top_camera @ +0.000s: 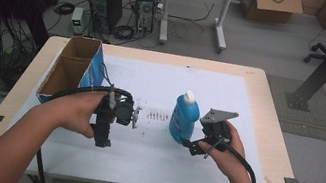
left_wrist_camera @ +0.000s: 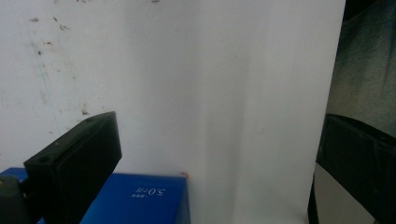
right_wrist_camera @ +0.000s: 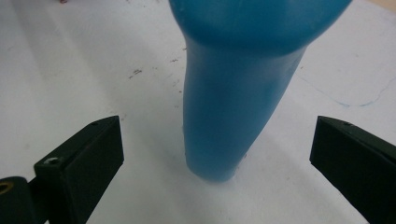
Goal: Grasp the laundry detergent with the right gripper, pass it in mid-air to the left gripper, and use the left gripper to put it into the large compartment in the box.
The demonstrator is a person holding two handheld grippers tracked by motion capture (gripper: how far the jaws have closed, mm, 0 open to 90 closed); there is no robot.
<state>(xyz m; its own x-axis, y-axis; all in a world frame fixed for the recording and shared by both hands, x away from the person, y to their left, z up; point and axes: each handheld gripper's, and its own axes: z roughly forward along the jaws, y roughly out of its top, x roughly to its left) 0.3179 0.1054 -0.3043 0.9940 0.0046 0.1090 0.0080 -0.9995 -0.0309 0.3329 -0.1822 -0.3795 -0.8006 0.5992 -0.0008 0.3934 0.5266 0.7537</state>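
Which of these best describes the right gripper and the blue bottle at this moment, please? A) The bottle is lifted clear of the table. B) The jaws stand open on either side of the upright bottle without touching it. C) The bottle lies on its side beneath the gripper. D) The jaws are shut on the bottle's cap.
B: in the right gripper view the blue bottle stands upright on the white mat, with the right gripper open and gaps either side.
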